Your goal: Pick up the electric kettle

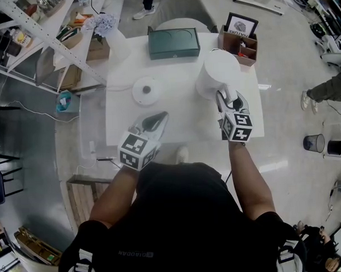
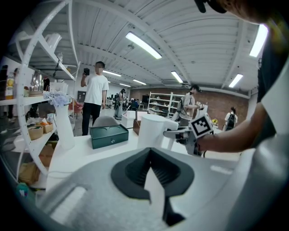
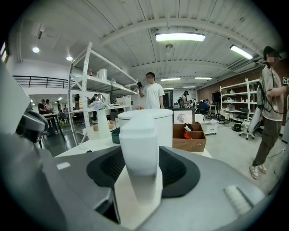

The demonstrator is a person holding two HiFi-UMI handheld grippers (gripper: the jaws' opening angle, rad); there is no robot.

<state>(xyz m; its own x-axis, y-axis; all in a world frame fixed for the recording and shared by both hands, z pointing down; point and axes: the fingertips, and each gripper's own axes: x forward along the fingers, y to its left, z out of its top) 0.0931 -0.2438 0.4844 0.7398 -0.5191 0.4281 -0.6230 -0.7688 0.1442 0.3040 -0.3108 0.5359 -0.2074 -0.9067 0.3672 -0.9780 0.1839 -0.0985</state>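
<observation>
Person seen from above, wearing a black short-sleeved T-shirt (image 1: pixel 184 216) with one line of small grey lettering across it. A white-and-black fitting (image 1: pixel 80 267) sits at each shoulder; what these are is unclear. Each hand carries a gripper with a smooth, pale grey moulded shell. The left gripper (image 1: pixel 157 120) and right gripper (image 1: pixel 232 100) have jaws that taper forward. In the gripper views their inner faces are dark and ribbed, set in a rounded black hollow in the shell. Behind the jaws each gripper bears a white cube, the left cube (image 1: pixel 138 149) and the right cube (image 1: pixel 237 126), printed with square black-and-white markers on its faces.
</observation>
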